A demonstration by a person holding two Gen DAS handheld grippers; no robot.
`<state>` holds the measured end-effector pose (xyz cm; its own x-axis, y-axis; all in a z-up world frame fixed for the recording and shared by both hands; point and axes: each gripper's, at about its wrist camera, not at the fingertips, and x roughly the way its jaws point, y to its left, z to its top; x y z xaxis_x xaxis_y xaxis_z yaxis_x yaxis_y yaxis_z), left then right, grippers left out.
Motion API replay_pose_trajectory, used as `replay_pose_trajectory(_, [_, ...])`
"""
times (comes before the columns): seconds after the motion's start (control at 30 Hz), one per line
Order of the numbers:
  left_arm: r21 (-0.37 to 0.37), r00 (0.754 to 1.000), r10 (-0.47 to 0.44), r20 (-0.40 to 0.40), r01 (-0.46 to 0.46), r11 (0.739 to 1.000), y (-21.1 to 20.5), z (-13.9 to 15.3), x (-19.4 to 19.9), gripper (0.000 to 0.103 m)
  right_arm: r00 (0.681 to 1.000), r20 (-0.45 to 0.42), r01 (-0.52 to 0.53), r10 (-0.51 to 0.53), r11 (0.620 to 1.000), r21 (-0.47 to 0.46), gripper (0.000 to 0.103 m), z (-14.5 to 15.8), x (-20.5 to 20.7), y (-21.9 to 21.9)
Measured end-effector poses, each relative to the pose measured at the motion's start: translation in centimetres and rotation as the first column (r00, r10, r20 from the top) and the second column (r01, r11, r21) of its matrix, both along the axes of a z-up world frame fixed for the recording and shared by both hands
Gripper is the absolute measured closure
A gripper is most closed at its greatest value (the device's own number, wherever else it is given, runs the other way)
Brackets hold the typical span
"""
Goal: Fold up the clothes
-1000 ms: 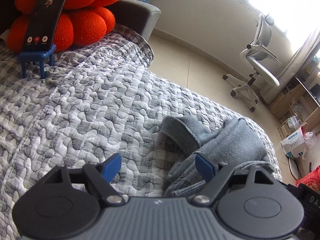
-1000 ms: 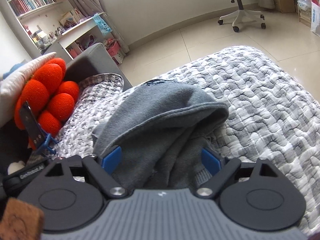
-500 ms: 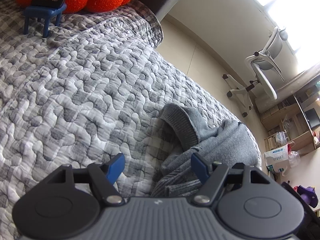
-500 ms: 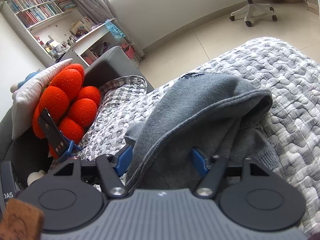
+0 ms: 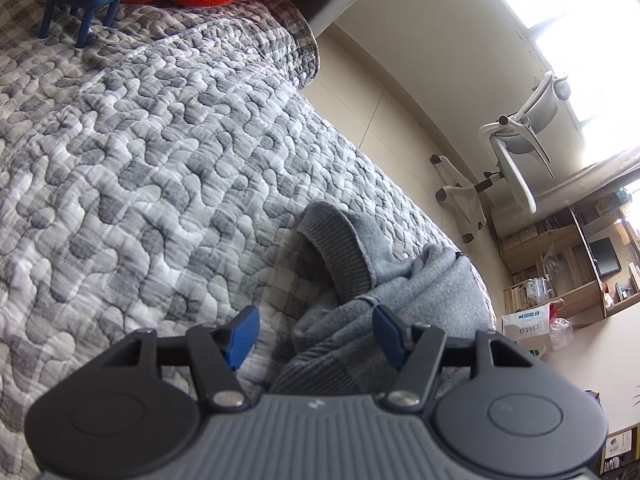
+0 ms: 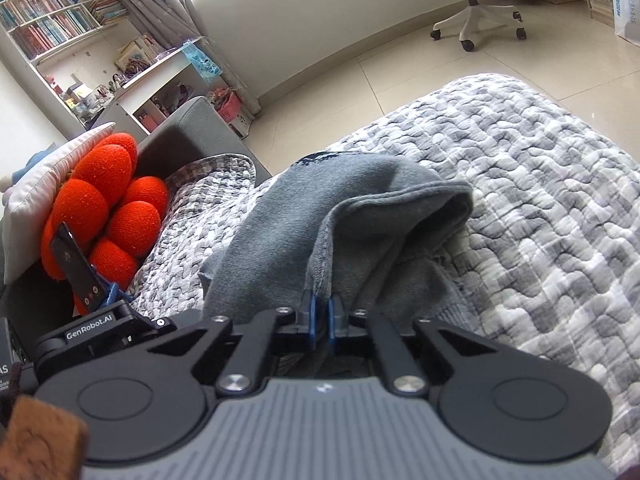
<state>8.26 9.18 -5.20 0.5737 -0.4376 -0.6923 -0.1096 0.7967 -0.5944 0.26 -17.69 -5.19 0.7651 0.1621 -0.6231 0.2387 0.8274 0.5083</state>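
Grey sweater [image 6: 340, 216] lies bunched on the quilted grey bed cover [image 6: 540, 200], near its right edge in the left wrist view. Right tongs [image 6: 320, 316] are pinched together on a fold of the sweater's edge, lifting it slightly. Left tongs [image 5: 316, 334] are spread wide, holding nothing, poised just above the ribbed cuff [image 5: 340, 248]. Far left, an orange cushion [image 6: 108, 200] backs a phone [image 6: 78, 268] on a blue stand

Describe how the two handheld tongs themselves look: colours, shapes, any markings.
Both tongs share one build: a grey ribbed body, two round black discs at the sides, black linkage arms with silver pivot screws, and blue finger pads. That goes for the left tongs and the right tongs. A black block beside the right ones reads "GenRobot.AI" in white.
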Motion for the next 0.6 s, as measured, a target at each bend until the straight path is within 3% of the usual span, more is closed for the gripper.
replay_pose_trajectory(0.13, [-0.006, 1.0, -0.012, -0.002, 0.012, 1.0, -0.6, -0.2, 0.0, 0.056, 1.0, 0.0, 0.029, -0.029, 0.999, -0.016, 0.097, 0.6, -1.4, -1.4])
replay_pose_trajectory(0.17, [-0.023, 1.0, -0.014, -0.005, 0.014, 1.0, -0.6, -0.3, 0.0, 0.066, 0.999, 0.002, 0.038, -0.038, 0.999, -0.021, 0.097, 0.7, -1.7, -1.8])
replay_pose_trajectory(0.23, [-0.047, 1.0, -0.013, -0.006, 0.013, 0.999, -0.7, -0.5, -0.1, 0.074, 0.999, 0.003, 0.054, -0.054, 0.998, -0.032, 0.097, 1.0, -2.5, -2.6])
replay_pose_trajectory(0.37, [-0.028, 0.999, -0.035, 0.029, 0.036, 0.999, -1.3, 0.0, -0.5, 0.09, 0.997, 0.007, 0.081, -0.081, 0.996, -0.048, 0.097, 1.7, -3.6, -3.9])
replay_pose_trajectory(0.5, [0.055, 0.994, -0.071, 0.088, 0.066, 0.996, -1.7, 1.4, -1.7, 0.095, 0.996, 0.019, 0.09, -0.089, 0.994, -0.064, 0.097, 2.2, -4.7, -4.6])
replay_pose_trajectory(0.53, [0.083, 0.991, -0.08, 0.104, 0.071, 0.994, -1.8, 1.8, -2.1, 0.103, 0.996, 0.022, 0.09, -0.089, 0.994, -0.069, 0.097, 2.3, -4.9, -4.6])
replay_pose_trajectory(0.6, [0.135, 0.985, -0.091, 0.144, 0.071, 0.988, -1.6, 2.7, -2.9, 0.103, 0.996, 0.027, 0.089, -0.087, 0.993, -0.08, 0.097, 2.6, -5.3, -4.7])
